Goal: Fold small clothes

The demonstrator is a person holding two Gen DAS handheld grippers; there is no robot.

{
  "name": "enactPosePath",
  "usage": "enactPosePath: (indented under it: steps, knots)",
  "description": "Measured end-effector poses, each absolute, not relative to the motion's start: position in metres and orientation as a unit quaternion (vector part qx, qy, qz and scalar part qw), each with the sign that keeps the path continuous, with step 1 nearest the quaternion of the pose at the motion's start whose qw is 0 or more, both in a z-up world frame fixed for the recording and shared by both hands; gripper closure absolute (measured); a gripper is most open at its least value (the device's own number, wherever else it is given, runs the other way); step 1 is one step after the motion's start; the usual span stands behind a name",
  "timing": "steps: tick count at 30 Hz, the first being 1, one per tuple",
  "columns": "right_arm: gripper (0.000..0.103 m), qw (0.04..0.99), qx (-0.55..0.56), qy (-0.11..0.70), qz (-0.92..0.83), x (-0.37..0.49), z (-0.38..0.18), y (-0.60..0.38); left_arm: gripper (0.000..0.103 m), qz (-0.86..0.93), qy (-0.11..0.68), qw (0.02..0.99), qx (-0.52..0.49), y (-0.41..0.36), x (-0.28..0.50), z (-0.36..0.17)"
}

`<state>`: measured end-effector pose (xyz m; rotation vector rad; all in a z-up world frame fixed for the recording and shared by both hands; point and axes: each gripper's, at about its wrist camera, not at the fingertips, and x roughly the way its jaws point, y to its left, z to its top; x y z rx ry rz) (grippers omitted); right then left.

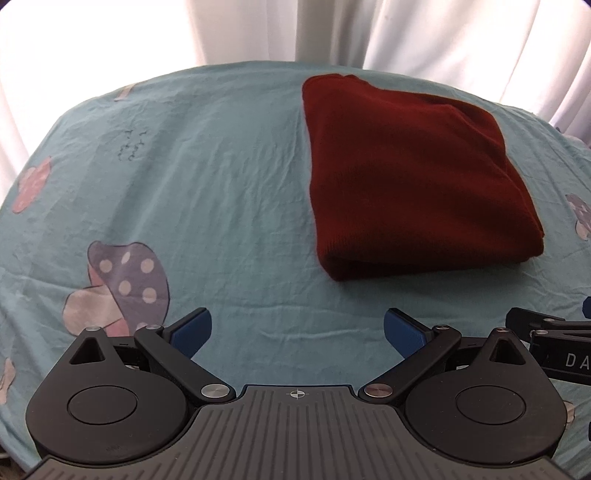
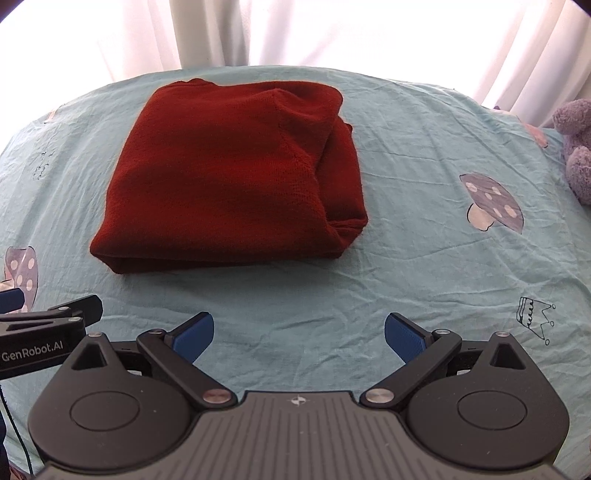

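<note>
Both jaws spread wide, holding nothing: left gripper (image 1: pixel 297 332) and right gripper (image 2: pixel 299 334) hover over the sheet (image 2: pixel 406 277).
Folded red sweater (image 2: pixel 229 177) lies ahead, apart from both, its long axis running away toward the curtains (image 2: pixel 332 33).

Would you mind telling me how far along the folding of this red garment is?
The red sweater already lies folded into a compact rectangle on the teal sheet. Nothing is in hand: the left tool and right tool are open and clear of it. Little appears left.
</note>
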<state>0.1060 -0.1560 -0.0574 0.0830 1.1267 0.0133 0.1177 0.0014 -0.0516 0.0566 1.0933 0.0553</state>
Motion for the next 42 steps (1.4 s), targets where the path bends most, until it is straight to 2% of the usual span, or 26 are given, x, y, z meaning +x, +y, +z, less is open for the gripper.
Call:
enactPosePath:
  steps: [42]
  knots:
    - [0.004,0.860,0.021,0.509,-0.014,0.100,-0.045,-0.150,0.001,0.022,0.524,0.851,0.020,-0.002,0.113,-0.050]
